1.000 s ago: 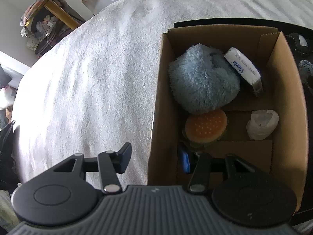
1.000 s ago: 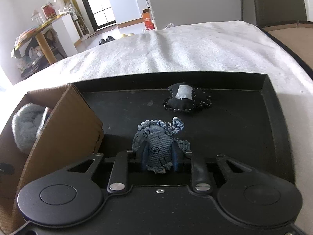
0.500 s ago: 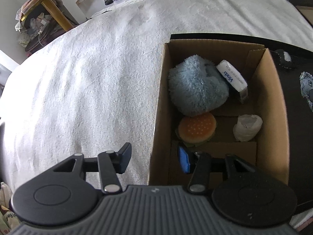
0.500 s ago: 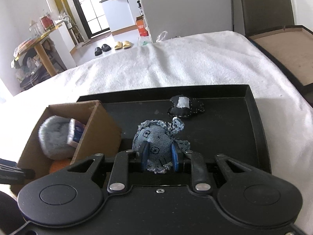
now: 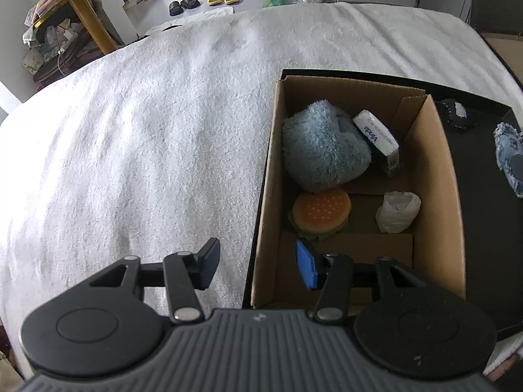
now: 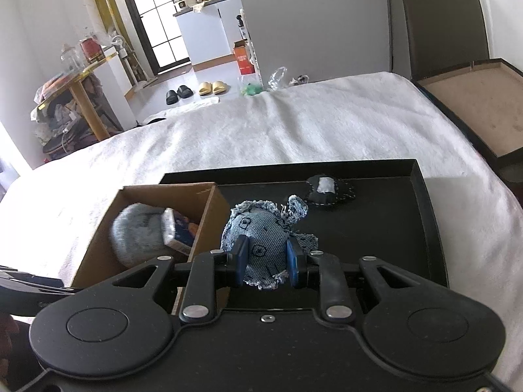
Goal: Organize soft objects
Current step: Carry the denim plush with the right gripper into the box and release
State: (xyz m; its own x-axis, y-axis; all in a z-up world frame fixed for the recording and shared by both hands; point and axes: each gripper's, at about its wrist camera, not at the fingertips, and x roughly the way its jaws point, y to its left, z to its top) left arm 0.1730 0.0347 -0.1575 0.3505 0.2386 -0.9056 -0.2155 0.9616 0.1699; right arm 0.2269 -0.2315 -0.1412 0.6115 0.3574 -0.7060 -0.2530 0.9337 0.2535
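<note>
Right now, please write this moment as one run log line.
right gripper: shut on denim toy, above tray | left gripper: open, empty | box: four items | black toy: on tray

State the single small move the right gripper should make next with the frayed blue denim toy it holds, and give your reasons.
Probably carry it sideways over the open brown cardboard box. The right gripper is shut on the frayed blue denim toy, lifted clear of the black tray. The box, just left of it, already holds the other soft things, with bare floor near its front.

cardboard box (image 5: 438, 176) on tray's (image 6: 431, 215) left part; plush (image 5: 320, 150), burger toy (image 5: 322, 210) inside; tray on blanket (image 5: 147, 150)
</note>
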